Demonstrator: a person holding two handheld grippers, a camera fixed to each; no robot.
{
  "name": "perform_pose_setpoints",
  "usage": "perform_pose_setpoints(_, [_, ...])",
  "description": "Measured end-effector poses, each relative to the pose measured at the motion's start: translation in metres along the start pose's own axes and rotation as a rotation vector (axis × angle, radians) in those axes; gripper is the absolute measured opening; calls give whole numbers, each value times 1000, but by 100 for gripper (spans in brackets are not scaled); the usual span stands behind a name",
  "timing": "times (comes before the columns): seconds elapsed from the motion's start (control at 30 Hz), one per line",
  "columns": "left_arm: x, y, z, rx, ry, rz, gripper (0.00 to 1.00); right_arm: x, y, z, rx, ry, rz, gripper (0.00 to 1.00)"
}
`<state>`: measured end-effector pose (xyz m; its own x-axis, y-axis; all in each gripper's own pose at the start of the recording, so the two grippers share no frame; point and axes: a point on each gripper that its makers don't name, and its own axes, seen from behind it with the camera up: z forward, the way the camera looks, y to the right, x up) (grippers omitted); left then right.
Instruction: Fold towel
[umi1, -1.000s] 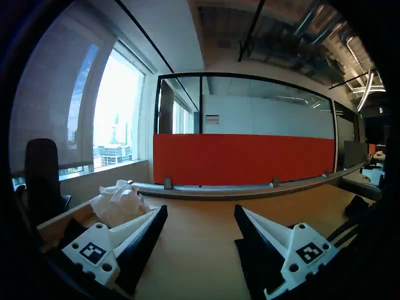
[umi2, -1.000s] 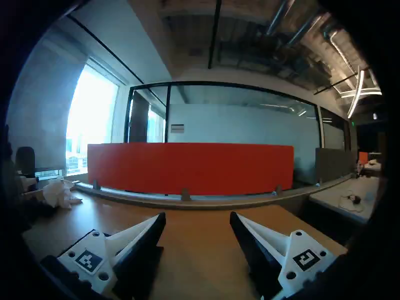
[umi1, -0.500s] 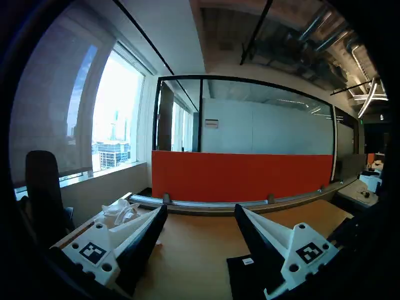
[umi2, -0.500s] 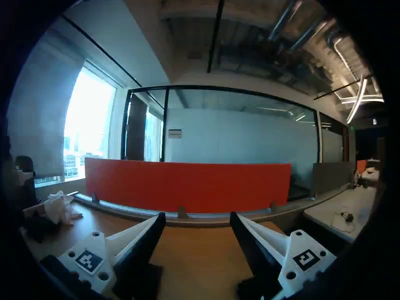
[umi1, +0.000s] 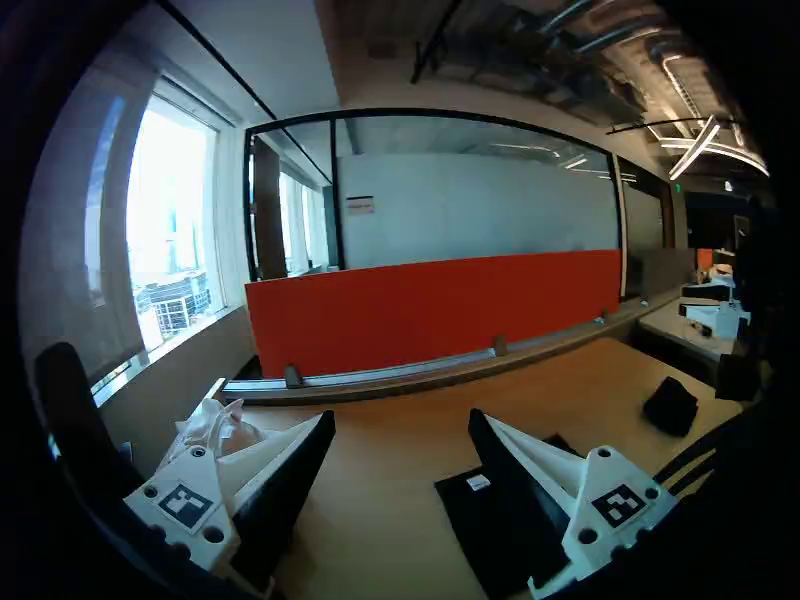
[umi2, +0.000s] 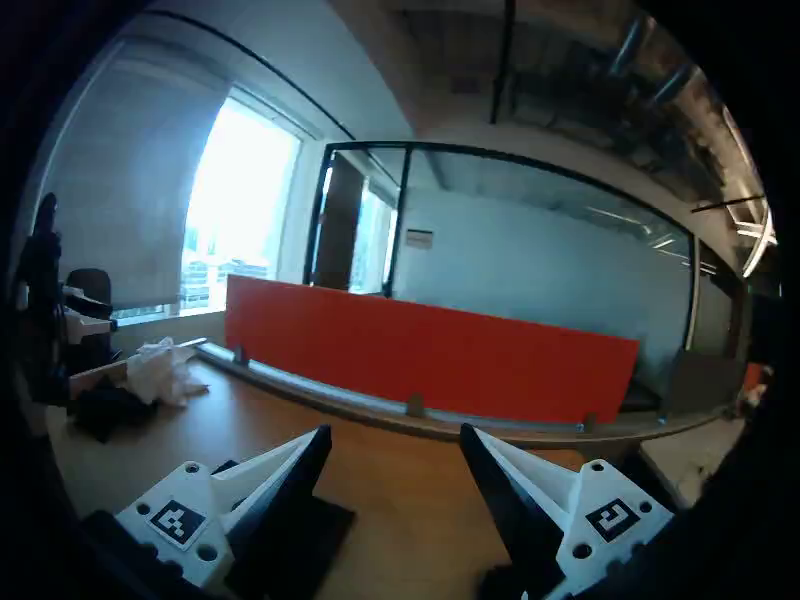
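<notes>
A black towel lies flat on the wooden desk, just beneath the left gripper. That gripper and the right gripper both gape wide, holding nothing. A crumpled white bag sits near the desk's edge. An orange divider and bright windows stand behind.

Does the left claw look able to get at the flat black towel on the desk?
Likely yes. The left claw is open, the black towel lies flat right beside it, and nothing seems to stand between them on the desk.
</notes>
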<state>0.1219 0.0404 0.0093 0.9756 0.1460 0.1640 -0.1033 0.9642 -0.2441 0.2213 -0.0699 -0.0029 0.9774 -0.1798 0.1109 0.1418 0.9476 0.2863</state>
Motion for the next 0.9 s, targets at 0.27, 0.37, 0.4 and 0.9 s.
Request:
perform_pose_setpoints(0.27, [-4,35,-1,-155,-48,83,100,-3,-39,4,174,-66,-10,100])
perform_pose_setpoints(0.37, [-10,44,0,-187,-60,96,100,-7,-45,6,204,-86,-13,100])
perform_pose_setpoints(0.4, [-13,48,0,-201,-65,97,100,-10,-47,6,216,-94,-18,100])
perform_pose_setpoints(0.9, [-81,83,5,-321,-186,127,100,-85,-87,-3,357,-258,-92,100])
